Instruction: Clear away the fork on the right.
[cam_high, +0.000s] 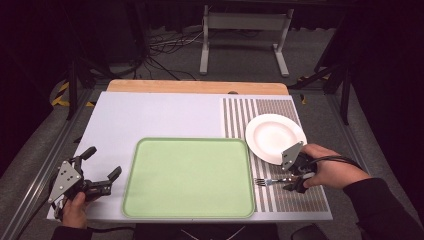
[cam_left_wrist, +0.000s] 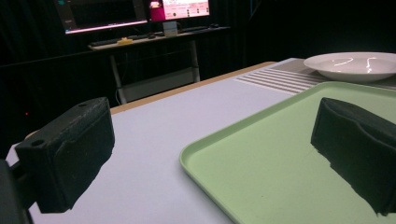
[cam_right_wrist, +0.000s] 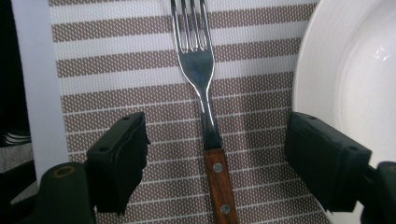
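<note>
Black jaws of the right gripper (cam_right_wrist: 212, 161) straddle the wood-handled fork (cam_right_wrist: 205, 112), spread and not yet pinching, set to take its neck. Fork lies flat on the striped placemat (cam_right_wrist: 116, 70), beside the white plate (cam_right_wrist: 355, 74). Left gripper (cam_high: 100, 167) waits released by the green tray (cam_high: 190, 177) on the counter (cam_high: 150, 115).

The far left of the tabletop (cam_high: 150, 112) lies bare, with room to pass. The green tray (cam_high: 190, 177) fills the near middle. On the right, a white plate (cam_high: 275, 137) stands just beyond the fork (cam_high: 270, 181), crowding that side.
</note>
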